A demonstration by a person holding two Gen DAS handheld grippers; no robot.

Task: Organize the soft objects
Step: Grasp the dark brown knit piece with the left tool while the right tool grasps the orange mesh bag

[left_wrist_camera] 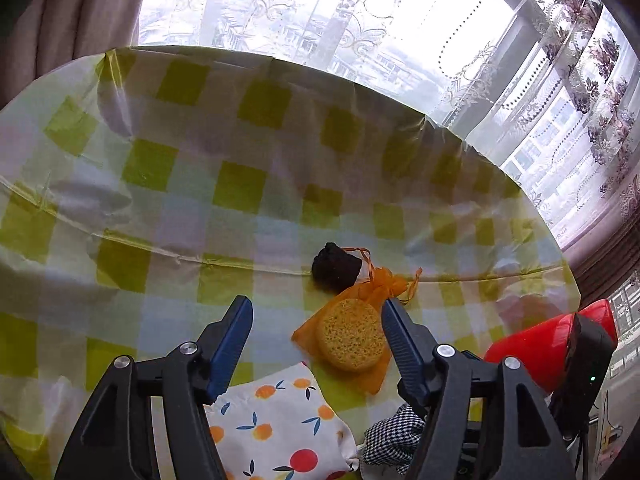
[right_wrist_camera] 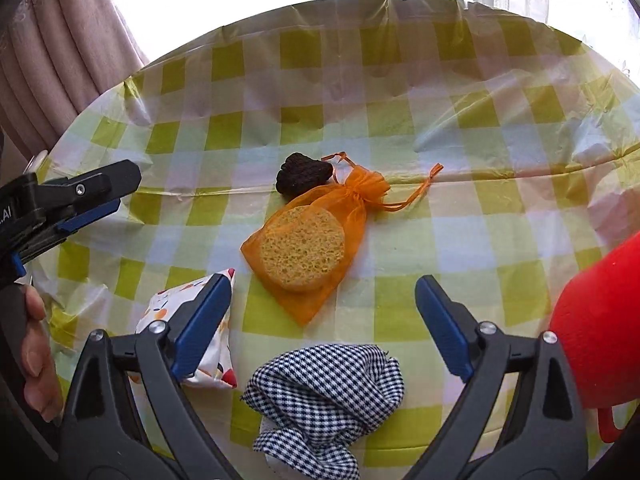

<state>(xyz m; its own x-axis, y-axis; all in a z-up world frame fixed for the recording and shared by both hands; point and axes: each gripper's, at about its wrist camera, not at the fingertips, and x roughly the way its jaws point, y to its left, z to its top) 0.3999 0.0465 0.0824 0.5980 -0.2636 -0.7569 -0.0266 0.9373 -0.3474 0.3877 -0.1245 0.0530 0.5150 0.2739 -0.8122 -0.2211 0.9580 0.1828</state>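
A round yellow sponge [right_wrist_camera: 302, 250] lies on an orange mesh drawstring bag [right_wrist_camera: 340, 200] in the middle of the table. A small black knitted piece [right_wrist_camera: 302, 176] lies just behind the bag. A white pouch with orange fruit print [right_wrist_camera: 216, 364] and a crumpled navy checked cloth [right_wrist_camera: 324, 392] lie near the front. My right gripper [right_wrist_camera: 324, 292] is open and empty, above the checked cloth. My left gripper [left_wrist_camera: 318, 312] is open and empty, with the sponge [left_wrist_camera: 352, 334] by its right finger; the fruit pouch [left_wrist_camera: 276, 420] is below it. The left gripper also shows at the left of the right wrist view [right_wrist_camera: 120, 196].
The table wears a green and white checked plastic cloth [right_wrist_camera: 480, 240]. A red plastic object [right_wrist_camera: 600, 336] stands at the right edge, also in the left wrist view [left_wrist_camera: 548, 344]. Lace curtains and a window lie beyond the far edge.
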